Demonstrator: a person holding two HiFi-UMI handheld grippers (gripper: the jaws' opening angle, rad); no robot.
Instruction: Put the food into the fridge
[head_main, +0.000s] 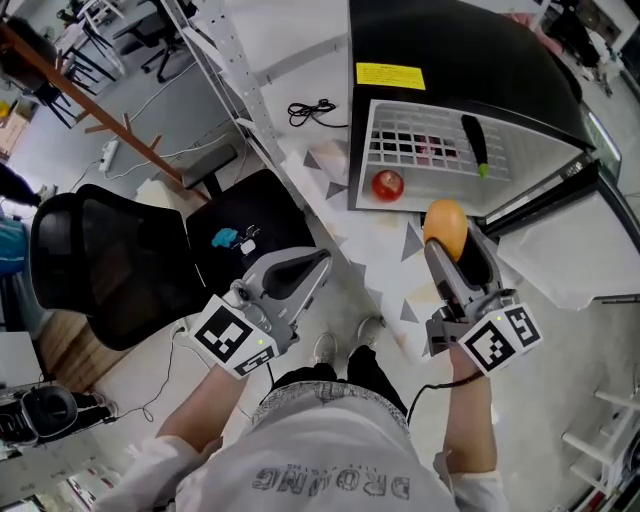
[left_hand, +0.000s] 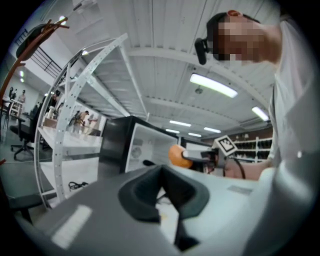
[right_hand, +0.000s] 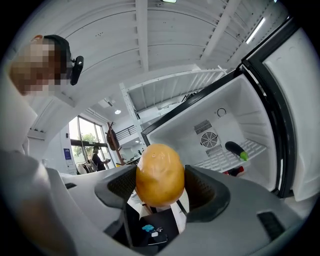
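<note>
Black mesh office chair (head_main: 105, 265) at left, small teal item (head_main: 225, 238) lying on its seat. Coiled black cable (head_main: 312, 110) on floor beyond. Wooden coat stand (head_main: 95, 105) upper left, white power strip (head_main: 108, 153) near it. White perforated rack post (head_main: 235, 70) alongside.

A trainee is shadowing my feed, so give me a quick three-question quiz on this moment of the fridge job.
1. True or false: the right gripper is shut on a potato.
2. Which item lies on the wire shelf inside the open fridge?
A) an eggplant
B) a banana
C) a milk carton
3. Fill in the blank: the jaws of the left gripper are ____, with nothing between them.

Key: 1 true; 2 A; 3 together.
</note>
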